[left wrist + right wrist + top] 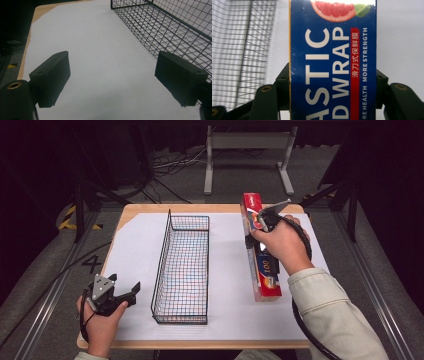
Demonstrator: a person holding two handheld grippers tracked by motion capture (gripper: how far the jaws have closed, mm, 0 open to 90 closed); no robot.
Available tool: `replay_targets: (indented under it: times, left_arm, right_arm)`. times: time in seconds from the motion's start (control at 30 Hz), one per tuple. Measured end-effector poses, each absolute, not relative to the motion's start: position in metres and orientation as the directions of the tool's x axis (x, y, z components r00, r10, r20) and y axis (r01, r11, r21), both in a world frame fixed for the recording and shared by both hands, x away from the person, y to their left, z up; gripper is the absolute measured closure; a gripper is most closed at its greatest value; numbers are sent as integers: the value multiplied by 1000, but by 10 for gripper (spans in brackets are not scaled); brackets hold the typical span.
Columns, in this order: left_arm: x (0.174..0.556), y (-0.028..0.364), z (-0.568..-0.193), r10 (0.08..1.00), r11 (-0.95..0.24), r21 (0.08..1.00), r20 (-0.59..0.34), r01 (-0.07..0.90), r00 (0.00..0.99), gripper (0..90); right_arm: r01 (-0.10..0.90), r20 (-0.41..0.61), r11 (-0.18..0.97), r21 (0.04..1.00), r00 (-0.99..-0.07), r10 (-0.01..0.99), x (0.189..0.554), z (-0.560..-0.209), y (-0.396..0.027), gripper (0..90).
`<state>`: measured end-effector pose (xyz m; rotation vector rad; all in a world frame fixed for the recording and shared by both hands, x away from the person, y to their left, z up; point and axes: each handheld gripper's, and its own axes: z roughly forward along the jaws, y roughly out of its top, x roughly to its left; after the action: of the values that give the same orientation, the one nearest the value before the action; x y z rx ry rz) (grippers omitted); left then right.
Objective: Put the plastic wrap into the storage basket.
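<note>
A long red and blue plastic wrap box [268,281] lies lengthwise on the white sheet, right of the middle. My right gripper [261,235] sits over its middle under the person's hand. In the right gripper view both black jaws press the box [332,62] from either side, so my right gripper [333,86] is shut on it. My left gripper [125,283] rests at the table's near left corner. It is held open, and between the jaws of the left gripper [112,77] there is only bare white sheet.
A long black wire basket [161,255] stands with nothing in it at the table's centre, between the two grippers. It lies close to my left gripper's right jaw [172,32] and left of the box [239,50]. White paper [225,312] covers the wooden table.
</note>
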<state>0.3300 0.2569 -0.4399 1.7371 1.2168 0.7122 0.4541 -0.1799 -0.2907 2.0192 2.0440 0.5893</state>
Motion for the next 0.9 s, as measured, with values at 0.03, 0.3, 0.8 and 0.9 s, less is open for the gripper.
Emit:
replay_targets:
  times: [0.03, 0.3, 0.8, 0.9]
  left_arm:
    - [331, 256, -440, 934, -136, 891, -30, 434, 356, 134]
    - [336, 256, -441, 930, -120, 890, -53, 439, 363, 135]
    - [354, 252, -448, 931, -87, 874, -100, 478, 351, 134]
    - [354, 252, -448, 932, -83, 878, -100, 472, 350, 134]
  right_arm:
    - [906, 138, -26, 423, -36, 990, 453, -290, -174, 396]
    - [892, 144, -31, 451, -39, 989, 450, -287, -144, 396]
    - [885, 161, -17, 466, -66, 985, 448, -288, -88, 395]
    - [888, 178, -26, 460, -63, 982, 448, -287, -77, 396]
